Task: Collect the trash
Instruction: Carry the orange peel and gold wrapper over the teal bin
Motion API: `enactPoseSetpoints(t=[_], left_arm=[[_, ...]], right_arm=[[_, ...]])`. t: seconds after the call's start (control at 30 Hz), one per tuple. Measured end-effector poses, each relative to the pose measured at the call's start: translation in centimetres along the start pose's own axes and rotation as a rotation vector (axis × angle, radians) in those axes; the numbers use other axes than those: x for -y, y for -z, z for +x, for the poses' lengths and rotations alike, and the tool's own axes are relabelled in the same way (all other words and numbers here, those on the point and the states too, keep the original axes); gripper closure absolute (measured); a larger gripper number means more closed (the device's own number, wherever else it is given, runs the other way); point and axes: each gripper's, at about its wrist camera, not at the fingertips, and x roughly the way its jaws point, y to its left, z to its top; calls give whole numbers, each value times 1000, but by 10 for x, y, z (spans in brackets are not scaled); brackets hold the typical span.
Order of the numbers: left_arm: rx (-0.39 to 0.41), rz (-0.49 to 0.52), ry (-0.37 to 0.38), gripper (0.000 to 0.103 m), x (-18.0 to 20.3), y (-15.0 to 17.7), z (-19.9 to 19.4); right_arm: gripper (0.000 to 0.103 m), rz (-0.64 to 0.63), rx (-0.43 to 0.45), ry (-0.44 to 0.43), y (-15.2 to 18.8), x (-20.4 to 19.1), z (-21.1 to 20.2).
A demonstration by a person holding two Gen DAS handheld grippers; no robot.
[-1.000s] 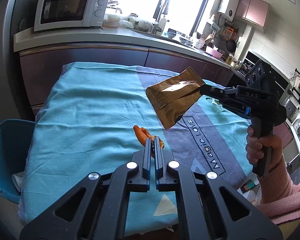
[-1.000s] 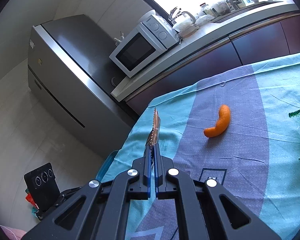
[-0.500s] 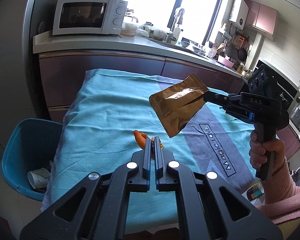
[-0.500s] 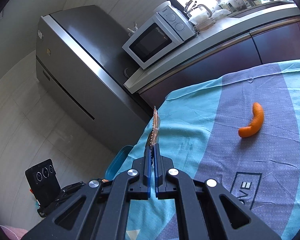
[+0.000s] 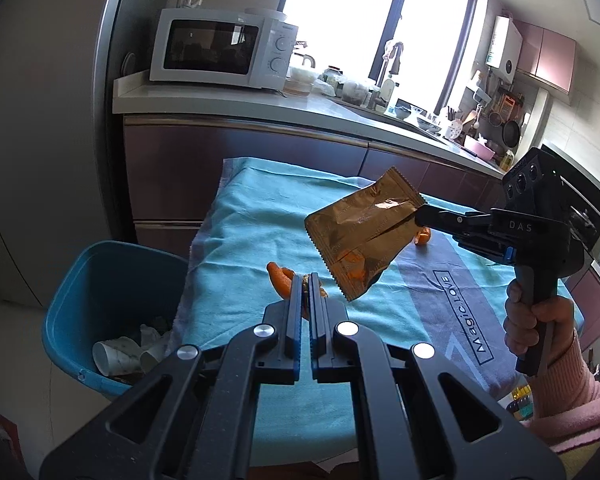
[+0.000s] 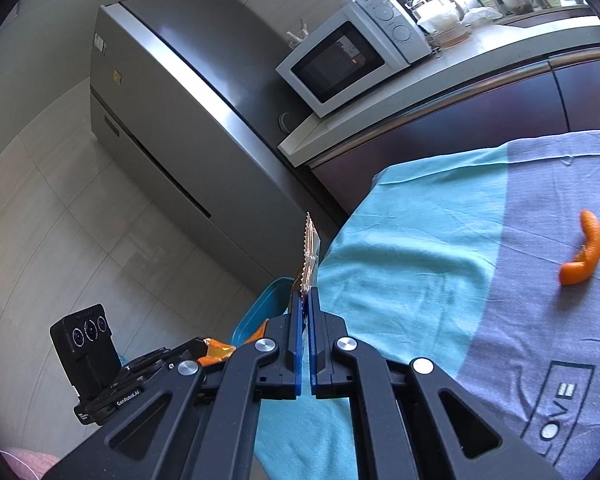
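Observation:
My left gripper [image 5: 306, 280] is shut on a piece of orange peel [image 5: 281, 278] and holds it above the table's left edge. My right gripper [image 6: 305, 292] is shut on a brown foil wrapper [image 5: 362, 236], seen edge-on in the right wrist view [image 6: 310, 248], and holds it in the air over the table. A blue trash bin [image 5: 96, 280] with crumpled cups inside stands on the floor left of the table; its rim shows in the right wrist view [image 6: 260, 308]. Another orange peel [image 6: 584, 256] lies on the cloth.
The table carries a teal and grey cloth [image 5: 244, 240]. A kitchen counter with a white microwave [image 5: 220, 54] runs behind it. A steel fridge [image 6: 172, 112] stands to the left of the counter.
Both grippers have moved left toward the table's left edge with their loads. The blue bin has come fully into the left wrist view.

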Motion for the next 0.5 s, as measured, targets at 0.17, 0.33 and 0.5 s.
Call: enactPoseSetpoints(t=[0.17,0.33,0.5], left_arm=[[18,-15,-30,99,-12,-2,-10],[36,-28,-61,99,-22,-5,-19],[46,-48,-97,99,-34,-6,-26]], right_arm=[[101,-16,-23,-20,-1,-9,14],[101,-30,-39,-38,0,-17,26],[101,-46,-60,-54,-1,-26,39]])
